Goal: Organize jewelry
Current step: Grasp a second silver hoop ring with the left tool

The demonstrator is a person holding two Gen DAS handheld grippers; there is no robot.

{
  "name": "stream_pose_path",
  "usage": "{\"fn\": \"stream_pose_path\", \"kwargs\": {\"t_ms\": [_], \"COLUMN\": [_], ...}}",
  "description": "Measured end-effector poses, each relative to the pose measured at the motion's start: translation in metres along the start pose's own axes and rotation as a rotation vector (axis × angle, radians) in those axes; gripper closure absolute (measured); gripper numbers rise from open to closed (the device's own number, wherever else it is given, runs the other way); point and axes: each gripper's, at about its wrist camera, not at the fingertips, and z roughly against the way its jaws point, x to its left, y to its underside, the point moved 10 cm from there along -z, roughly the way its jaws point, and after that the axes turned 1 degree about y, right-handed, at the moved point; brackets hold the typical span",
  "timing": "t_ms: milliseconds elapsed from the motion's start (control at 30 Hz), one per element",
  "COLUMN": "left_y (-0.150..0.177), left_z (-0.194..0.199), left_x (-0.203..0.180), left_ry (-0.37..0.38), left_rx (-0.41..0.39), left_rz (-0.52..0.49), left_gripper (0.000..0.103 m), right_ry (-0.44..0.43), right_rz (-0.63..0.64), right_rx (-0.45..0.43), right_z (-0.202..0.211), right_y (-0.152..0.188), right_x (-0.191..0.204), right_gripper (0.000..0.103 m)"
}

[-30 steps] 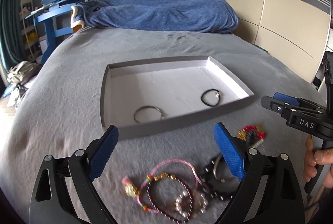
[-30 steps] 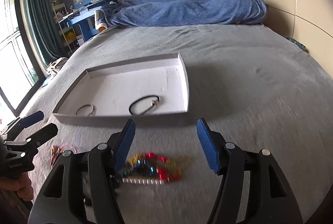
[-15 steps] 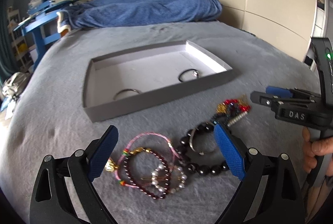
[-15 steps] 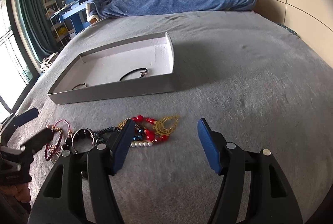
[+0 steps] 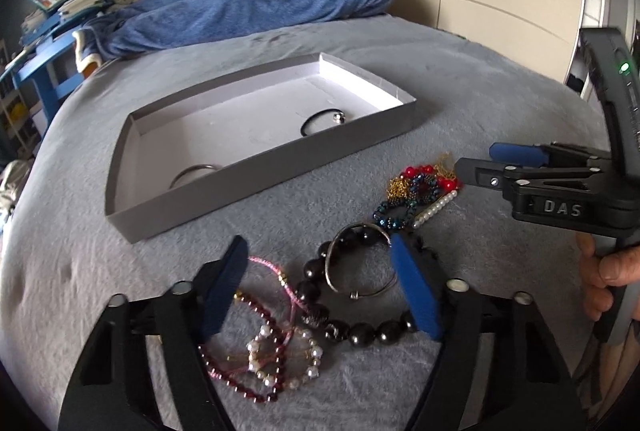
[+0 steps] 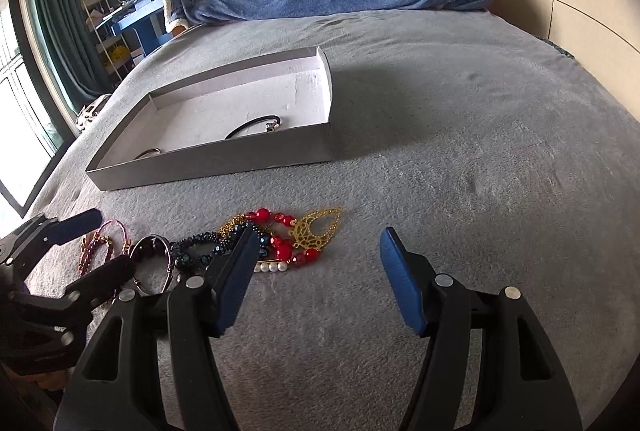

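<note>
Two pieces sit in the shallow grey cardboard tray [image 5: 256, 167] already: a thin silver ring bangle [image 5: 194, 173] at its near left & a black cord bracelet w/ a small charm [image 5: 320, 121] at its far right. The rest lies on the grey bed cover [image 6: 460, 159], just near of the tray.

Both tools came back & lower in the last sec, so the pile is now big in view. Looks like the next pick is about to start.

The left gripper [image 5: 320, 287] is spread wide, holding nothing, right over the black bead bracelet [image 5: 360, 331] & a silver wire hoop [image 5: 356, 263]. The right gripper [image 6: 316, 275] is also wide, empty, its left pad by the red, gold & dark blue bead tangle [image 6: 288, 235].

Hard to see: the pink cord & pearl bracelets [image 5: 268, 347] are knotted up; can't tell how many. Left pad hides part. The tray's near wall cuts off the bangle.
</note>
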Motion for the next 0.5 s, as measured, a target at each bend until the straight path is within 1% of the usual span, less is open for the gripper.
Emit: {"fn": "stream_pose_path", "kwargs": {"t_ms": [33, 167, 200, 267, 333, 400, 500], "left_y": [0.0, -0.001, 0.0, 0.001, 0.002, 0.001, 0.001], "left_z": [-0.004, -0.014, -0.014, -0.017, -0.018, -0.015, -0.011], "left_x": [-0.001, -0.003, -0.003, -0.004, -0.006, -0.006, -0.005], "left_ry": [0.001, 0.0, 0.002, 0.005, 0.012, 0.008, 0.024], "left_rx": [0.01, 0.027, 0.029, 0.038, 0.044, 0.037, 0.029], "left_rz": [-0.008, -0.029, -0.031, -0.034, -0.039, -0.042, -0.031], "left_gripper": [0.043, 0.051, 0.055, 0.065, 0.086, 0.097, 0.099], "right_ry": [0.0, -0.001, -0.001, -0.001, -0.001, -0.001, 0.0], "right_rz": [0.0, -0.003, -0.002, 0.001, 0.004, 0.005, -0.001], "right_rx": [0.0, 0.002, 0.003, 0.005, 0.006, 0.006, 0.005], "right_z": [0.0, -0.001, -0.001, -0.002, -0.002, -0.002, -0.002], "right_y": [0.0, 0.0, 0.0, 0.0, 0.001, 0.001, 0.001], "right_x": [0.0, 0.0, 0.0, 0.001, 0.001, 0.001, 0.001], "right_gripper": [0.04, 0.04, 0.04, 0.04, 0.04, 0.04, 0.04]}}
